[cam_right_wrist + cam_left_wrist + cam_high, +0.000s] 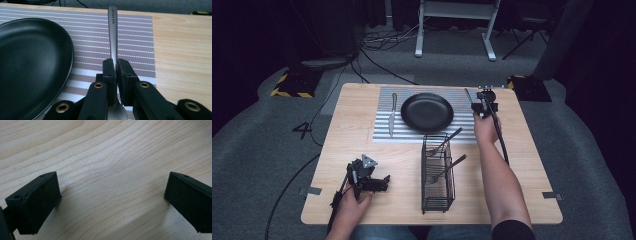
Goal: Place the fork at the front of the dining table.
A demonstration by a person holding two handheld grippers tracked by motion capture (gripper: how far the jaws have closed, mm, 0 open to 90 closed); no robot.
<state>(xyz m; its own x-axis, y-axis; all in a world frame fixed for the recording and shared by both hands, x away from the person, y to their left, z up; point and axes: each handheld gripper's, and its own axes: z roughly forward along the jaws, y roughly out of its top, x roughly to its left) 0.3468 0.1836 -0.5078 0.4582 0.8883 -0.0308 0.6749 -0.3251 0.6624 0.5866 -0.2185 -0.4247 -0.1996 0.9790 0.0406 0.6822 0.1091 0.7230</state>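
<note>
The right gripper [115, 66] pinches a steel utensil [113, 32] by its handle, over the striped placemat [135, 37] just beside the black plate [30, 65]. A thin grip: it could pivot, slip and strike the plate. The left gripper [111, 200] rests wide open on bare table [112, 150].

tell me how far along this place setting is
Done: the black plate sits on the striped placemat, with a knife laid to its left. In hand: the right gripper is shut on a metal utensil, over the mat's right edge beside the plate. Left: two more utensils wait in the wire caddy. The left gripper rests open over the bare table.
</note>
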